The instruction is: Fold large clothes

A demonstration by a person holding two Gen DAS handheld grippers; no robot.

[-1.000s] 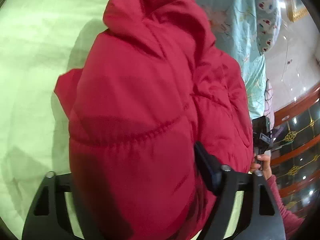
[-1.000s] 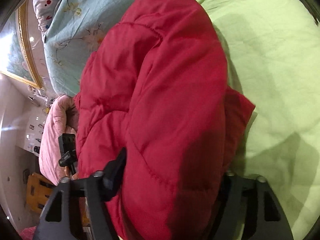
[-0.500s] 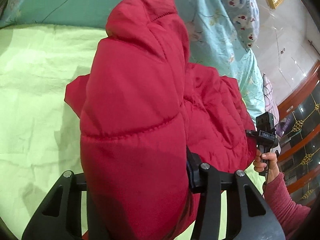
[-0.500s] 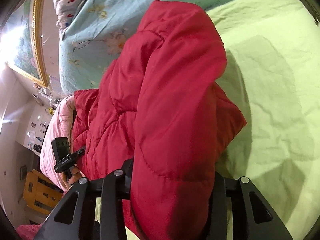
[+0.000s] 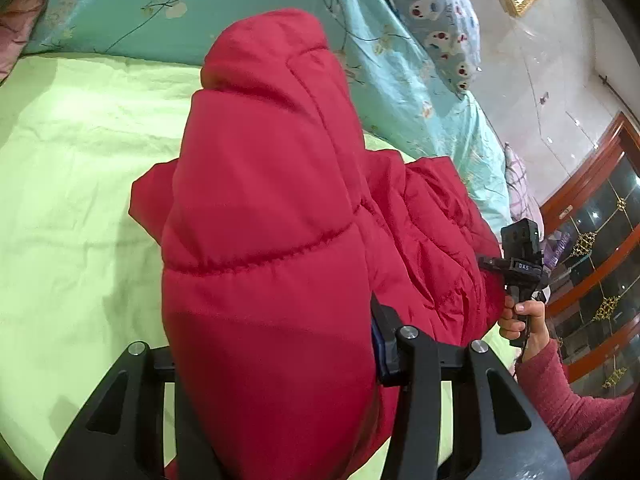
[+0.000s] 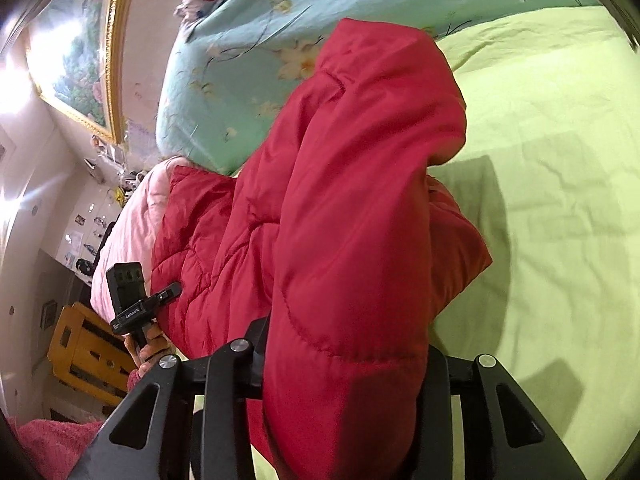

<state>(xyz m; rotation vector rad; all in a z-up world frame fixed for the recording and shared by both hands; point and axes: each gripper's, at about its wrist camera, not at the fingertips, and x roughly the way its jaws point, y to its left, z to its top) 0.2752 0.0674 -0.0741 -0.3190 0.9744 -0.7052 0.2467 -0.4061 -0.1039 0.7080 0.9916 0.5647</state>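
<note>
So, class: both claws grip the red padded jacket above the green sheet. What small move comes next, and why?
Probably lower both claws, left and right, together toward the green sheet: the red jacket hangs bunched between them, so it needs laying flat first.

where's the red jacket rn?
The red jacket fills the centre of both wrist views, clamped in the left gripper and right gripper, held over the green sheet before the teal quilt.

Both views bright, mostly sharp. Fisheye bends edges; dark vignette in corners. Blown-out glare on wall [image 6: 16, 92] at left of right wrist view. Red jacket [image 6: 360, 208] casts soft shadow on green bedsheet [image 6: 560, 160].
</note>
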